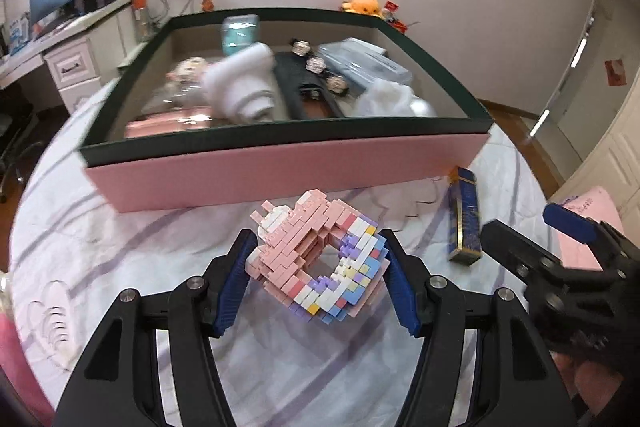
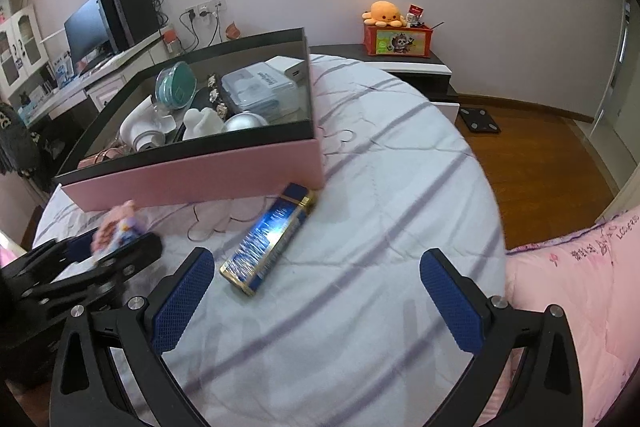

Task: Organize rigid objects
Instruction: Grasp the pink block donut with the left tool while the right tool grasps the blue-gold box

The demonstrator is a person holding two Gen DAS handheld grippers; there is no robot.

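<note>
My left gripper (image 1: 318, 267) is shut on a pink, white and pastel brick-built ring model (image 1: 316, 259) and holds it above the bed, in front of the pink storage box (image 1: 280, 171). It also shows blurred in the right wrist view (image 2: 116, 227), with the left gripper (image 2: 100, 251) around it. A blue and gold rectangular box (image 2: 268, 243) lies on the sheet just ahead and left of my open, empty right gripper (image 2: 316, 299). It also shows in the left wrist view (image 1: 464, 219), with the right gripper (image 1: 540, 227) beside it.
The pink box (image 2: 200, 175) has a dark rim and holds several items: white hair dryer (image 1: 244, 83), teal round case (image 2: 176, 87), clear plastic container (image 2: 260, 91). A pink quilt (image 2: 580, 291) lies at right. A nightstand with an orange plush (image 2: 382, 13) stands behind the bed. Wood floor lies to the right.
</note>
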